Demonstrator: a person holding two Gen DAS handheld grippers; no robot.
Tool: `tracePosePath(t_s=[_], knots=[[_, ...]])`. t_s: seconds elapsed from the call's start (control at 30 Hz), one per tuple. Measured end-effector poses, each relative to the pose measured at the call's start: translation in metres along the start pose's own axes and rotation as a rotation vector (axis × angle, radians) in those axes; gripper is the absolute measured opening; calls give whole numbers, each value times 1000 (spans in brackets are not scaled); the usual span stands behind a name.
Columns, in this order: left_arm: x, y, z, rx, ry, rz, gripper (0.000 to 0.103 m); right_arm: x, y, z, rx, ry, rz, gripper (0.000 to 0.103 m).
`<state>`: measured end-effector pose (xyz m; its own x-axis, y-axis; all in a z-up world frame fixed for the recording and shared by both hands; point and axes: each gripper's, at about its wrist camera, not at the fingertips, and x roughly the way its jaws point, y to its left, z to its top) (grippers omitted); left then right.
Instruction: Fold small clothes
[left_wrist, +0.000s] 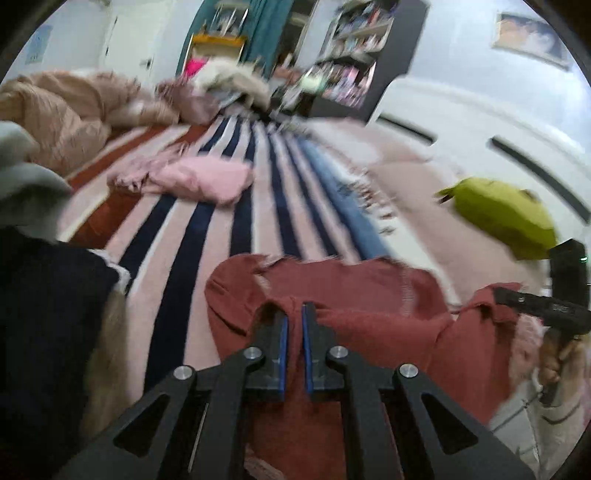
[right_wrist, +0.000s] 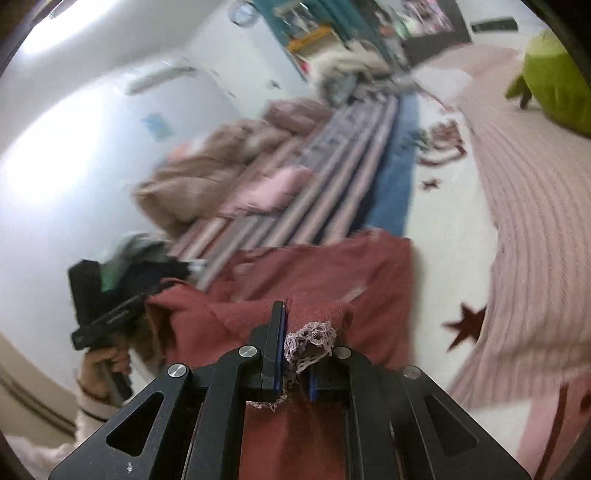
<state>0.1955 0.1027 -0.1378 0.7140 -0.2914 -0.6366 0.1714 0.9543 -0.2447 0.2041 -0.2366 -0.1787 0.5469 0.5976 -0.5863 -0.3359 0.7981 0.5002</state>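
red garment (left_wrist: 369, 295) pinched between both tongs, left (left_wrist: 294, 314) and right (right_wrist: 291, 314).

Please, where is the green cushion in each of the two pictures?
Left wrist view: green cushion at the right edge, halfway down, on the pale pink cover.
Right wrist view: green cushion in the top right corner.
Shared landmark: the folded pink cloth on the striped blanket.

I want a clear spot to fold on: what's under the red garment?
Beyond the red garment, held up by both grippers, the striped blanket shows; what lies directly beneath the cloth is hidden.
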Motion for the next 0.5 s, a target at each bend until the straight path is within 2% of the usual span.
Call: tracePosePath(t_s=[0.13, 0.2, 0.23, 0.27, 0.33, 0.43, 0.5], knots=[[54, 7, -4, 18, 116, 34, 9, 46, -25, 1, 12, 88, -107, 5], [63, 7, -13, 12, 153, 5, 29, 59, -36, -5, 31, 137, -105, 8], [62, 7, -15, 14, 153, -16, 42, 61, -38, -7, 40, 154, -100, 14], [57, 5, -19, 23, 143, -27, 55, 61, -41, -9, 48, 166, -88, 24], [40, 3, -21, 36, 126, -18, 68, 49, -43, -12, 61, 163, -45, 36], [-3, 6, -26, 15, 66, -93, 77, 17, -41, -19, 45, 132, -16, 59], [-27, 10, -36, -1, 57, -109, 79, -2, -39, -30, 27, 121, -11, 62]])
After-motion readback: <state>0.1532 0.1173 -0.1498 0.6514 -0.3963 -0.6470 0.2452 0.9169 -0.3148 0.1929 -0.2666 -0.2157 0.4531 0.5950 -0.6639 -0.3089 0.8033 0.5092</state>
